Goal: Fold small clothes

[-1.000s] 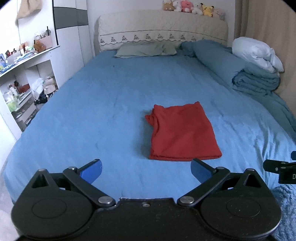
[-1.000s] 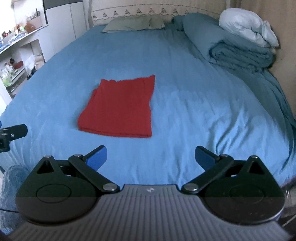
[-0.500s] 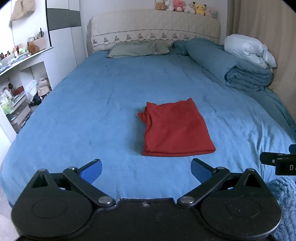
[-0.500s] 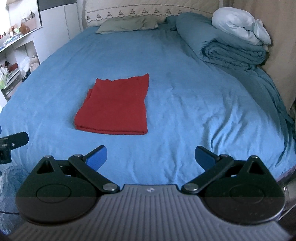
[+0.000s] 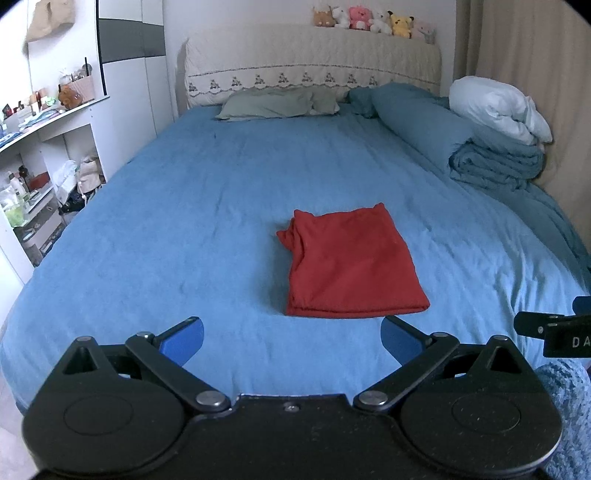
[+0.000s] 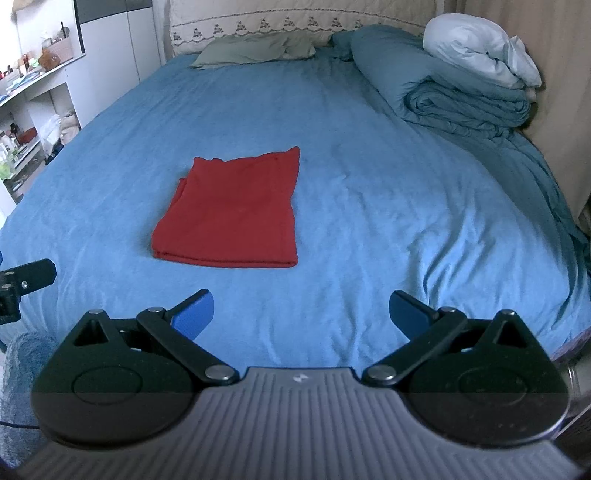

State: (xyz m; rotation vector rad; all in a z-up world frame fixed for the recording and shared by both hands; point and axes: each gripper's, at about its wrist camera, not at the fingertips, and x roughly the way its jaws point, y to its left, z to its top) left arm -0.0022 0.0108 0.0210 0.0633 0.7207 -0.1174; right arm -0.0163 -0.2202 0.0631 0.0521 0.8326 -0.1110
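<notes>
I have drawn back; the folded red garment point(image 5: 351, 264) lies farther ahead of my spread, empty jaws. My right gripper point(image 6: 301, 312) reads "DA".

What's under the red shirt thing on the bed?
The folded red garment lies flat on the blue bedsheet. Sheet shows all around it. Anything tucked beneath or inside its layers is covered.

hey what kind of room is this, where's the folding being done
Most likely a home bedroom. The folded red garment lies on a bed with a blue sheet, pillows sit against a padded headboard, and plush toys line its top.
</notes>
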